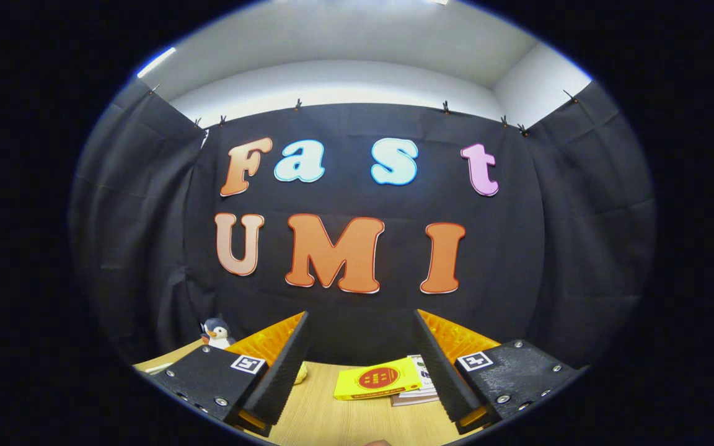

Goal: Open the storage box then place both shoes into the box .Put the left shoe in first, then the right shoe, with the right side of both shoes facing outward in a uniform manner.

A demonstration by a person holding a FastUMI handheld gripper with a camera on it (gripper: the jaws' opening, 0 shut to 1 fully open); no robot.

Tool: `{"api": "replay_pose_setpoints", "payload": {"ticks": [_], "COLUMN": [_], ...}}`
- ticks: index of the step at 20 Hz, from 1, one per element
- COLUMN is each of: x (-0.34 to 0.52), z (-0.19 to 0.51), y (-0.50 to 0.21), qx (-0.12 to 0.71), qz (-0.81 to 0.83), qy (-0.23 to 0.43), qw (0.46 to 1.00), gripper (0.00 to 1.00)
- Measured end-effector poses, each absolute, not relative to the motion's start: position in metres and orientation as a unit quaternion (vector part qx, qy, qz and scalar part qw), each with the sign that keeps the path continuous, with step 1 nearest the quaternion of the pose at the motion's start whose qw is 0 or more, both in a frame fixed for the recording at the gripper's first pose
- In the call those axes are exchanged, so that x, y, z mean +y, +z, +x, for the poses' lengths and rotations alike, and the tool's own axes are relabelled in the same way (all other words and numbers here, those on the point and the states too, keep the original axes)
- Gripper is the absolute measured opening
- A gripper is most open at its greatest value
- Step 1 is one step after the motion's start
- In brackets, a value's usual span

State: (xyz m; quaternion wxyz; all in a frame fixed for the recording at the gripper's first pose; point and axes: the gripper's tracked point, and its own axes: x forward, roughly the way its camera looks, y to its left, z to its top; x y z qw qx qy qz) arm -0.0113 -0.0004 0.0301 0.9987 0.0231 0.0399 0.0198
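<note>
Spread wide and holding nothing, the claw (360, 365) hangs level over the wooden worktop (344, 421), aimed at the booth's wall. Between its fingers, just ahead, lies a yellow booklet (377, 379); a toy penguin (216, 333) stands at the worktop's far-left edge. Storage box and shoes likely lie below or behind, so the coming move is probably a downward tilt.

Wood-grain table (344, 421), glossy yellow packet (377, 379), matt cloth wall (580, 248)

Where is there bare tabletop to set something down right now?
Bare wood table lies between the open gripper fingers, nearer than the yellow book. Crowded ahead: that book overlaps a white booklet by one finger; a penguin toy sits at the far edge.
</note>
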Motion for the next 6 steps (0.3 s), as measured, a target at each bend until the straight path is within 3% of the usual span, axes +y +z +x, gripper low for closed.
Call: {"api": "replay_pose_setpoints", "payload": {"ticks": [6], "x": [-0.0072], "z": [-0.0049], "y": [0.0327], "qx": [0.024], "qz": [0.032], "qy": [0.019], "qw": [0.999], "gripper": [0.97]}}
